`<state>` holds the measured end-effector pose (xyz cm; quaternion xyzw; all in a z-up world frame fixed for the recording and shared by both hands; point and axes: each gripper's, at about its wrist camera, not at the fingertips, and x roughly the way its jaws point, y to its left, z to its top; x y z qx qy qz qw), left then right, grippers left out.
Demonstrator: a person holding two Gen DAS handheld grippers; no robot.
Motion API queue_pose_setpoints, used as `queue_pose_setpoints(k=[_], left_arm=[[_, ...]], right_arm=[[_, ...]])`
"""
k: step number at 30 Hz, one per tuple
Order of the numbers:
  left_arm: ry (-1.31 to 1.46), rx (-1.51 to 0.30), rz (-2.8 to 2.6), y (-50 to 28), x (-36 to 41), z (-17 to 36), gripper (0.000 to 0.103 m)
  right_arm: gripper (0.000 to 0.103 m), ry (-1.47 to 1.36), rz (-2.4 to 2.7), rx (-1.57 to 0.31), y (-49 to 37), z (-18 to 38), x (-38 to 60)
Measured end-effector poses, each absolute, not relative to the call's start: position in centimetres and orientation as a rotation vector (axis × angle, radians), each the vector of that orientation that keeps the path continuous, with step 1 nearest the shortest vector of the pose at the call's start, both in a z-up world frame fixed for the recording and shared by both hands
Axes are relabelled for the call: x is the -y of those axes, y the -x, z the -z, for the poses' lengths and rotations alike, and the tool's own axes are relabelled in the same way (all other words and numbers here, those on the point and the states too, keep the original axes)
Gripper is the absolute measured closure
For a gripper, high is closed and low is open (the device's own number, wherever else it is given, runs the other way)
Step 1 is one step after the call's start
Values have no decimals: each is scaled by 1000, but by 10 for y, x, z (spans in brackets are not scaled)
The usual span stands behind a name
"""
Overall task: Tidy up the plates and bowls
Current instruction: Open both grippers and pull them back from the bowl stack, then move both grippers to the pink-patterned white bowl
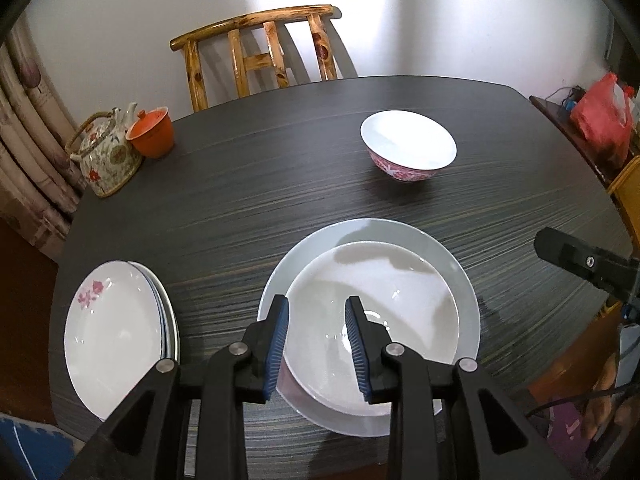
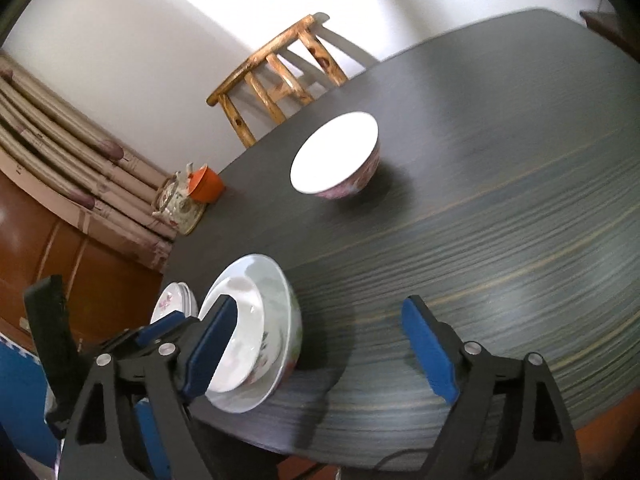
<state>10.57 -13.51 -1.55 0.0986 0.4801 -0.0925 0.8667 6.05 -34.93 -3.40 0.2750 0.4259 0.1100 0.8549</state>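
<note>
Progress note, dark wood-grain table [image 1: 280,184].

Done, as far as the views showed: a stack of plates [image 1: 120,336] sat at the near left edge, the top one carrying a small pink flower print. Just beside it, toward the middle, two white bowls were nested, the smaller inner bowl [image 1: 372,320] seated inside the larger outer bowl [image 1: 464,280]. From my right wrist view both showed flower decoration on their outer walls.

Left to do: one pink-patterned bowl [image 1: 408,146] stood alone farther back on the table, well apart from the nested pair. I judged it the last piece to be gathered, most likely onto the nested pair, though whether it would fit there I could not tell.

My left gripper [image 1: 316,336] hovered over the near side of the nested bowls, jaws partly apart, nothing between the pads. It gripped no rim that I could see.

My right gripper [image 2: 320,352] stood wide apart and empty, over bare table just right of the nested bowls; its left pad overlapped them in the view, but contact could not be confirmed.

Not part of the job: a floral teapot [image 1: 106,156] and an orange lidded cup [image 1: 152,132] at the far left corner, and a wooden chair [image 1: 260,48] behind the table.
</note>
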Motion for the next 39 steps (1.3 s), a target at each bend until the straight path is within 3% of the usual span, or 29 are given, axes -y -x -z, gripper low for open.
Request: queue_pose_setpoints(k=[7,15,23,39], left_arm=[[-239,-1006,193,-116,150,15,73],[-226,-1029,205,-144,166,11,73],[-183,-1068,212,-181,178,12,73],[81,-1226,273,-252,182,30,73]], right_arm=[[21,-437,-204,-818,-67,26,359],[20,-477,-168,-778,-87,35,386],[21,-304,-35,-620,-114,41,403],[20,-330,-129,-662,-153,69,406]])
